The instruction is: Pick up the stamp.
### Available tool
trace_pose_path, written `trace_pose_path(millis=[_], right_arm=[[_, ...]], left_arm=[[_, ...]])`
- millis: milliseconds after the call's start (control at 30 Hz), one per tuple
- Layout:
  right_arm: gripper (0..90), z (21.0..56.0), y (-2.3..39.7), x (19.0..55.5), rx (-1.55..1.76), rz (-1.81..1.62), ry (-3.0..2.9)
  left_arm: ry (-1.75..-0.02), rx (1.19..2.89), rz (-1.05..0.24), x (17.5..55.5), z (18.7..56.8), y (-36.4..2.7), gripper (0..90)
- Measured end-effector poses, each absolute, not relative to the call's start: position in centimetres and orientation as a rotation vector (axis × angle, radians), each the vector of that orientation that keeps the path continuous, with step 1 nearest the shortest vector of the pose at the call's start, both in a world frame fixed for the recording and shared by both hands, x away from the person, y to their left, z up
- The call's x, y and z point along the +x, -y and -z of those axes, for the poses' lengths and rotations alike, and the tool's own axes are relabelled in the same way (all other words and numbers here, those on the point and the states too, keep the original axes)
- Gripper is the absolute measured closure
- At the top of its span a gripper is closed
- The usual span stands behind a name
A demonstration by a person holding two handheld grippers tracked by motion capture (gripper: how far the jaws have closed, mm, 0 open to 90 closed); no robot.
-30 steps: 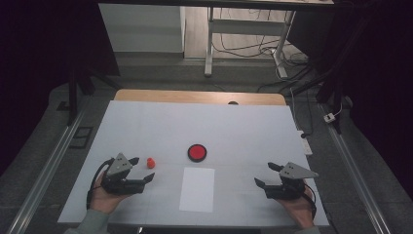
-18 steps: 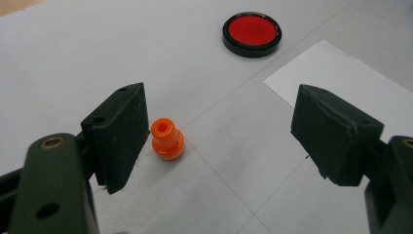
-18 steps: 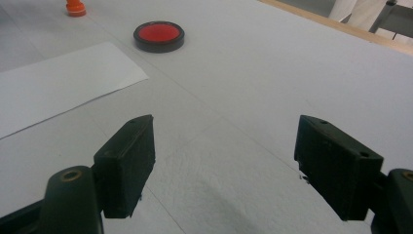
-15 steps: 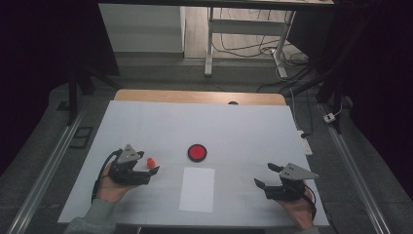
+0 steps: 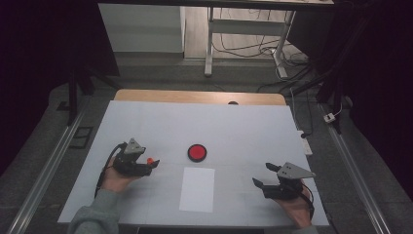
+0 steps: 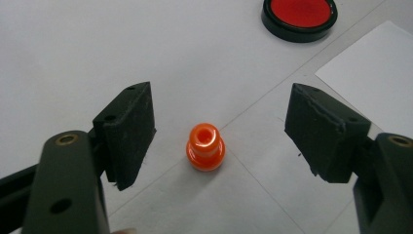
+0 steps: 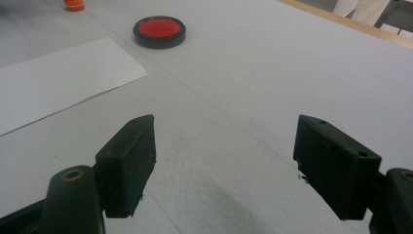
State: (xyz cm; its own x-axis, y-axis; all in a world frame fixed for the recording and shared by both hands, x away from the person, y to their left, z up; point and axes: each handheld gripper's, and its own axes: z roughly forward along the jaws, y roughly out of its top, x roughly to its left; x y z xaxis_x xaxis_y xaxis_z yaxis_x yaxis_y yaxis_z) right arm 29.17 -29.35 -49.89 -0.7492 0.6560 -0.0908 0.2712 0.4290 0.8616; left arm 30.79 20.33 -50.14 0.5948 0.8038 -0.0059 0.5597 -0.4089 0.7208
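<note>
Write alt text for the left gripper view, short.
A small orange stamp-like piece stands upright on the white table, centred between the open black jaws of the left gripper, which do not touch it. Farther off are a round red pad in a black rim and a corner of a white paper sheet.

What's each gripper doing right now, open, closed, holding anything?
Left gripper: open, jaws either side of the small orange piece without touching it, holding nothing.
Right gripper: open, nothing between its jaws.
</note>
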Motion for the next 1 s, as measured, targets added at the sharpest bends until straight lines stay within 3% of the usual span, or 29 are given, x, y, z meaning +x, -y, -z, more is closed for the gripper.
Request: trace_pose_path(millis=[400, 733, 1000], right_arm=[[23.5, 49.9, 29.7, 29.1, 0.810, -1.255, -2.262], [24.2, 50.0, 30.2, 28.8, 0.818, -1.241, -2.253], [24.2, 50.1, 30.2, 28.8, 0.821, -1.237, -2.257]], left_arm=[[-1.077, 2.164, -0.421, 31.8, 51.5, -20.0, 30.6], [-1.066, 2.199, -0.434, 31.6, 52.4, -20.5, 45.1], [-1.047, 2.196, -0.455, 31.6, 52.5, -20.5, 51.5]])
